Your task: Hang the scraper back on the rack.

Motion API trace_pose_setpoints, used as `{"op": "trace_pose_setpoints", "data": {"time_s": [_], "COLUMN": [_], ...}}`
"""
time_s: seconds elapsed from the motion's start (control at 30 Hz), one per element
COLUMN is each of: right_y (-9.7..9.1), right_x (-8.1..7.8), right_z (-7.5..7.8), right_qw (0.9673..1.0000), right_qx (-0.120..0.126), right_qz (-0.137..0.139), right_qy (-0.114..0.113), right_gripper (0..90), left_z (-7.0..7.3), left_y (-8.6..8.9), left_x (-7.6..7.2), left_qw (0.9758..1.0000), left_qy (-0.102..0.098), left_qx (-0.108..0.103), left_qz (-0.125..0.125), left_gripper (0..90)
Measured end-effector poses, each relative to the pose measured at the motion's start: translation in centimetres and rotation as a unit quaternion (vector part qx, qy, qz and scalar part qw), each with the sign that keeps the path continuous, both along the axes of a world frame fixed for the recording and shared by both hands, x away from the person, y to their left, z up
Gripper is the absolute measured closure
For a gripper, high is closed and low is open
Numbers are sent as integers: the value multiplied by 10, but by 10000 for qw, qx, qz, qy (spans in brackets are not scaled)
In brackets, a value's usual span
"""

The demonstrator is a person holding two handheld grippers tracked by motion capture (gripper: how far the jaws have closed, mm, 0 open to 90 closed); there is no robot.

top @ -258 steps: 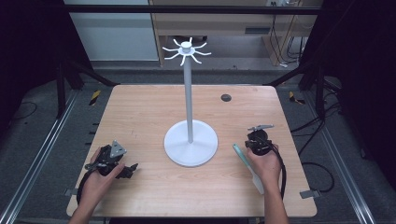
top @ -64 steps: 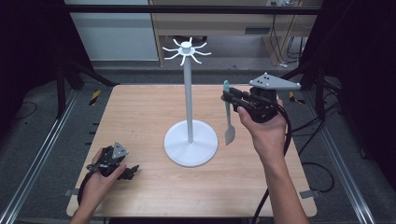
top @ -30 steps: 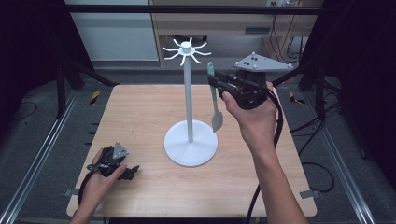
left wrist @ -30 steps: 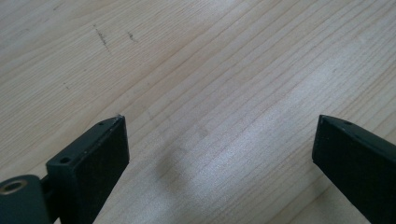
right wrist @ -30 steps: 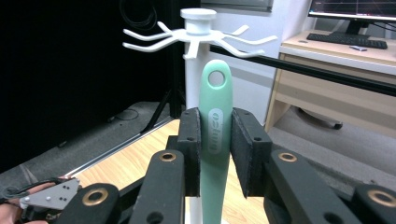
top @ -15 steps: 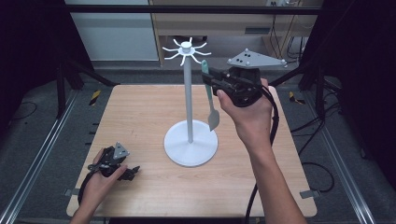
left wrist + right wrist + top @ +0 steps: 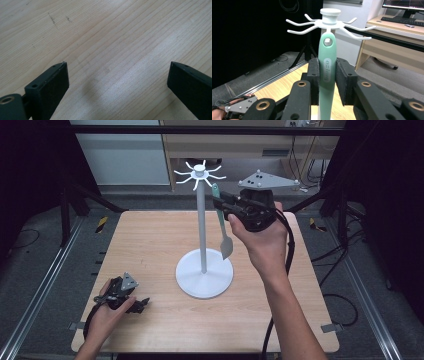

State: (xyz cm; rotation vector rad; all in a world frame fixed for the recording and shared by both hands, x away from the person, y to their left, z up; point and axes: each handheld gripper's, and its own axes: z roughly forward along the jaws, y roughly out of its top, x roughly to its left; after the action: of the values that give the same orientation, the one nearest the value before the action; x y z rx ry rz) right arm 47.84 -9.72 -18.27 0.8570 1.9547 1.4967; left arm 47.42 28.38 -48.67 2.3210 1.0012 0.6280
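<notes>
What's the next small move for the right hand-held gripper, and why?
Probably ease the mint-green plastic spatula forward so its handle hole slips over a prong of the white metal hook stand. The right hand-held gripper clamps the handle upright, hole level with the prongs, just short of them.

Pale wooden table across the middle of the high view, dark metal rails along its left and right edges. Wooden desk at upper right of the right gripper view, keyboard and monitor on top.
</notes>
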Motion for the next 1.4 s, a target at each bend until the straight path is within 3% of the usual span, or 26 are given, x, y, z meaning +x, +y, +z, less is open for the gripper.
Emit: {"op": "trace_pose_setpoints", "data": {"time_s": [0.57, 1.4], "right_y": [6, 7], "right_x": [9, 9], "right_z": [0, -4], "right_qw": [10000, 10000], "right_qx": [-40, -1], "right_qz": [0, -10], "right_qy": [65, 82], "right_gripper": [742, 740], "left_z": [0, 0], "left_y": [0, 0], "left_x": [0, 0], "left_qw": [10000, 10000], "left_qy": [-9, -14], "left_qx": [-6, -24], "left_qz": [1, 11], "left_gripper": [35, 35]}}
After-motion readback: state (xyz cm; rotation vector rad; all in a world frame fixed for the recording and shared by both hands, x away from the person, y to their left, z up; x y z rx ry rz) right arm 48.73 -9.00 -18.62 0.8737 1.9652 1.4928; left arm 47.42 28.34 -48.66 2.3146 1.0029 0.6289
